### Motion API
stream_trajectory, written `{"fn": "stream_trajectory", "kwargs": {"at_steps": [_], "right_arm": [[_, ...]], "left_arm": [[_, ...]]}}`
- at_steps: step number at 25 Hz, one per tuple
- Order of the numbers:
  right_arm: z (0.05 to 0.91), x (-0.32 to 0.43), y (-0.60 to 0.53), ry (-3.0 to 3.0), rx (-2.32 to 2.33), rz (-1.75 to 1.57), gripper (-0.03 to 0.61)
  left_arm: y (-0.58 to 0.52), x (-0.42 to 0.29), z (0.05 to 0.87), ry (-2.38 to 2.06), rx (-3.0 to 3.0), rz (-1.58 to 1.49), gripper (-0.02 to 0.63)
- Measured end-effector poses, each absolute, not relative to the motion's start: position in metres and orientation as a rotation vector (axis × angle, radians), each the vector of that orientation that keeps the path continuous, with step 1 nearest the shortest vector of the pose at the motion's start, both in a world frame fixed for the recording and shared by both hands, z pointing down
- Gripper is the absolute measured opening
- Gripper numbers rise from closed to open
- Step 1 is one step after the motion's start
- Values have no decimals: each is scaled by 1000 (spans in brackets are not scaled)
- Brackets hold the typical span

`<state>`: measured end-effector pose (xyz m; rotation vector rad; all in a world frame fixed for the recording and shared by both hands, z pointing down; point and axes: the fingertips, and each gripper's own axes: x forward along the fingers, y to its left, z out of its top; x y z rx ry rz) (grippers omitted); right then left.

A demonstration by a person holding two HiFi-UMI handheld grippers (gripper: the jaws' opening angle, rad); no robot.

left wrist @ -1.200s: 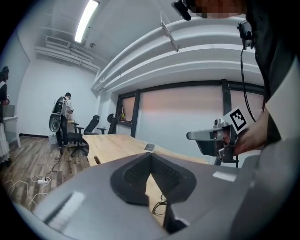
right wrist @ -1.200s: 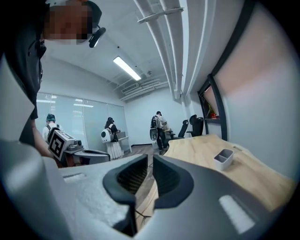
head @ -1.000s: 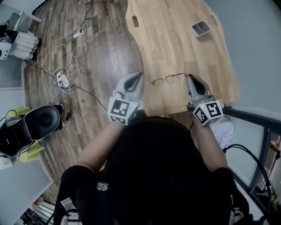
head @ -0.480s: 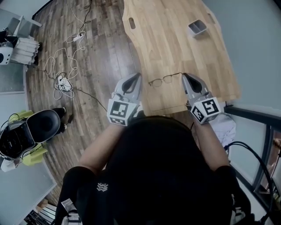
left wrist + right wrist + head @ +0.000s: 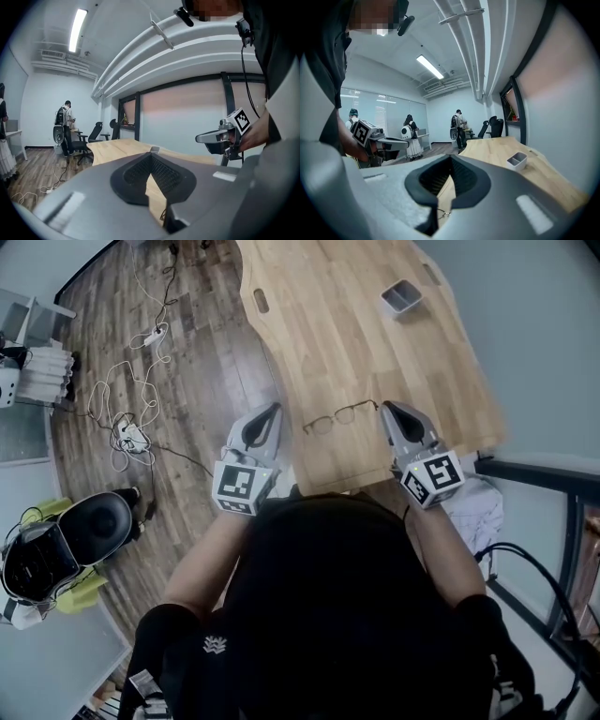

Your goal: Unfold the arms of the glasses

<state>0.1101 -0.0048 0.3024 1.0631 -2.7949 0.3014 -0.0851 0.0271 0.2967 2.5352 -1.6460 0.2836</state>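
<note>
Thin wire-framed glasses (image 5: pixel 339 415) lie by the pale wooden table's (image 5: pixel 356 334) near edge: light, bendy, easy to break. Pinch one arm softly. The left gripper (image 5: pixel 272 411) and right gripper (image 5: pixel 385 408) are both clenched, empty.

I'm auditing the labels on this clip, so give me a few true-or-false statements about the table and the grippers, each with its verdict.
1. The glasses lie on the wooden table, between the left gripper and the right gripper. True.
2. The left gripper's jaws stand wide apart. False: they are together, with nothing between them.
3. A grey two-compartment tray stands near the table's far end. True.
4. The glasses rest inside the tray. False: they lie near the table's near edge, well apart from it.
</note>
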Motion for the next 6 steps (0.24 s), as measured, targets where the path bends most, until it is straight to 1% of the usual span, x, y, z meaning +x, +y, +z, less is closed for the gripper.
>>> {"fn": "stream_trajectory", "kwargs": {"at_steps": [6], "right_arm": [[305,121,-11,-2778,1092,285,0]], "left_arm": [[21,-84,296,-1667,2538,294,6]]}}
